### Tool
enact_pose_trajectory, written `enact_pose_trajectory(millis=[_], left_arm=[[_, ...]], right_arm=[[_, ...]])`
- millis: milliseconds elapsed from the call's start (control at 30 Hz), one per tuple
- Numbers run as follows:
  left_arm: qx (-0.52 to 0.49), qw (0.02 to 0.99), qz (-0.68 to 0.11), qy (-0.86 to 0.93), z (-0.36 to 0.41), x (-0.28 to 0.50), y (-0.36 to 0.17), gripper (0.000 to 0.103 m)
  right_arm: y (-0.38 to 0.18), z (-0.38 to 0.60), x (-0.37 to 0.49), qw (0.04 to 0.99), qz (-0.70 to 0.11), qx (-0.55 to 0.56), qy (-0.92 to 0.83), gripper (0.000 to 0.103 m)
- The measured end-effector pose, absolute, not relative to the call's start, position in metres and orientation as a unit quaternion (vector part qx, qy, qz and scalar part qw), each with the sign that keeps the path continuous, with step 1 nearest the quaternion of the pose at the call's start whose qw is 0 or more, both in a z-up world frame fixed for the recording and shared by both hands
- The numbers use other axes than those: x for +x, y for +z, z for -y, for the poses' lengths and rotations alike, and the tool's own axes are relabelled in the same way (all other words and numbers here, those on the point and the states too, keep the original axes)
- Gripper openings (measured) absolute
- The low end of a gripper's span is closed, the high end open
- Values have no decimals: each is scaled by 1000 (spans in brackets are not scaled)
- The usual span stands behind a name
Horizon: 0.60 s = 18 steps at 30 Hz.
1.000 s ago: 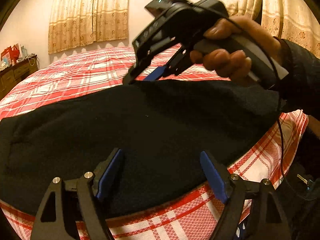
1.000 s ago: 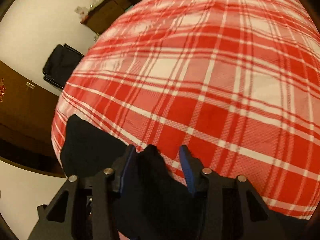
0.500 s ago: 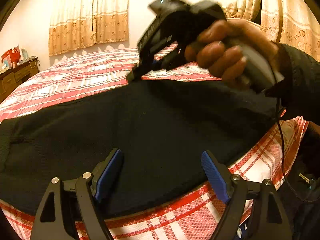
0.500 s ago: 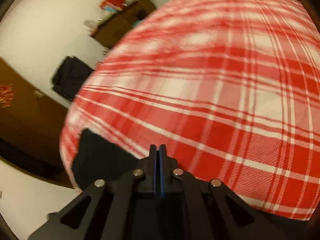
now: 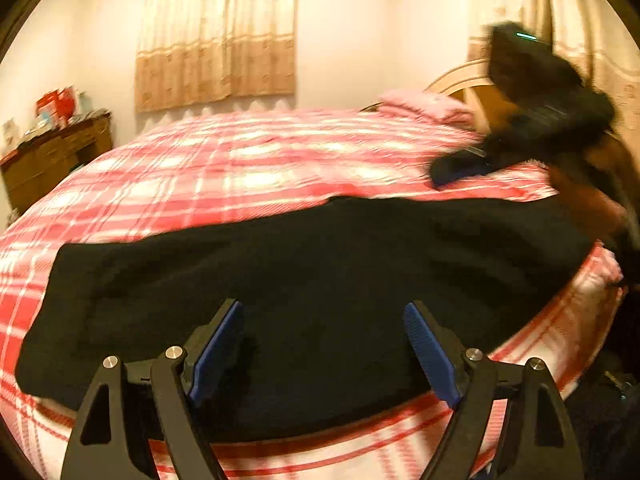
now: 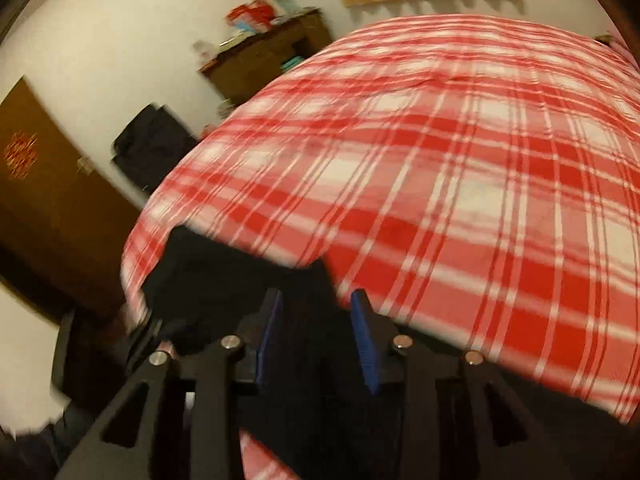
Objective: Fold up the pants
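Observation:
The black pants (image 5: 312,280) lie flat along the near edge of the red plaid bed (image 5: 248,168). My left gripper (image 5: 320,344) is open, its blue pads low over the pants' near edge, holding nothing. My right gripper (image 6: 316,328) is open above the pants' far right end (image 6: 224,280); it holds nothing. The right gripper also shows blurred at the right of the left wrist view (image 5: 460,168), above the far edge of the pants.
A wooden dresser (image 5: 52,152) with clutter stands left of the bed. Curtains (image 5: 216,36) hang on the back wall. A pink pillow (image 5: 424,108) lies by the headboard. A dark bag (image 6: 152,148) and a brown door (image 6: 44,216) are beyond the bed's corner.
My right gripper shut, then opened again and swung right and away from the middle of the pants. My left gripper stayed open over the near edge.

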State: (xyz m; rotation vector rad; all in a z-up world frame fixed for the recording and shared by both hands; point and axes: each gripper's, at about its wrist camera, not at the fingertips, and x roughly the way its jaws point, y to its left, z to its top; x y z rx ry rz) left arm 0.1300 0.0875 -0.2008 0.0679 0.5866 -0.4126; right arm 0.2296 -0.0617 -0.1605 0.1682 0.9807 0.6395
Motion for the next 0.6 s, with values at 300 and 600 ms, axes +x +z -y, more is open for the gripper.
enact_pose_trajectory(millis=[300,600], left_arm=[[53,941,-292,-161,-98,140,-202,84],[23,948,-315,-30,-149,156,-189,84]], right_arm=[[-216,79,214,810,-505,95,281,38],[-202,60,175,848,-463,14,259,54]])
